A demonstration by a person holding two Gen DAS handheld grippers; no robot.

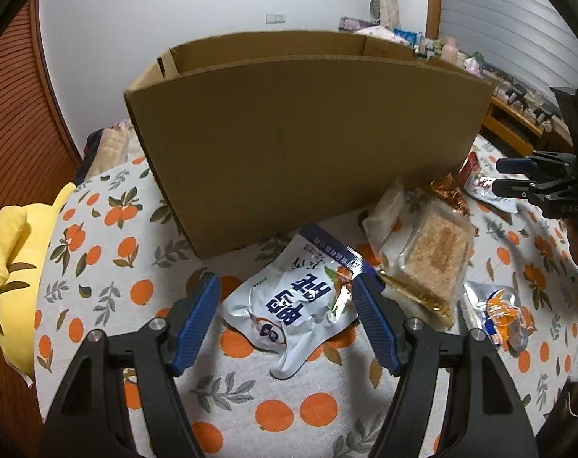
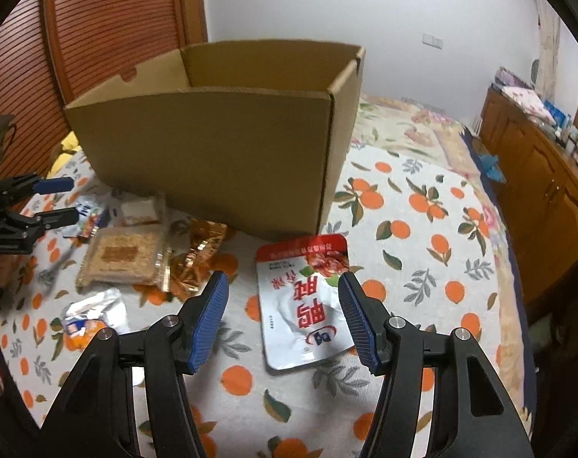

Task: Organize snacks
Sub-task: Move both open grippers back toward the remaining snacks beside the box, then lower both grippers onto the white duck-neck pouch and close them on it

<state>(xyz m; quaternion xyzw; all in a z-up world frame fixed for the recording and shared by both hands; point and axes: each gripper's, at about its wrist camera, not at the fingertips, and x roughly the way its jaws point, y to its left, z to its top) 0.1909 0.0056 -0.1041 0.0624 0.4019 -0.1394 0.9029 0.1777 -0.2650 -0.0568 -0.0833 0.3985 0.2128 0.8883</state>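
Observation:
An open cardboard box [image 1: 308, 133] stands on an orange-print bedspread [image 1: 98, 267]; it also shows in the right wrist view [image 2: 212, 152]. My left gripper [image 1: 285, 286] is open, its blue pads on either side of a silver pouch with a blue top [image 1: 300, 301] lying flat. My right gripper [image 2: 283, 282] is open over a silver pouch with a red top [image 2: 304, 301]. A clear pack of brown cake [image 2: 121, 259], a gold wrapper [image 2: 197, 255], a white pack [image 2: 140, 210] and a small foil pack [image 2: 90, 313] lie between them.
A yellow plush toy [image 1: 14, 267] lies at the bed's left edge. A wooden cabinet [image 2: 537, 198] with clutter on top runs along the right side of the bed. A wooden slatted door [image 2: 98, 30] stands behind the box.

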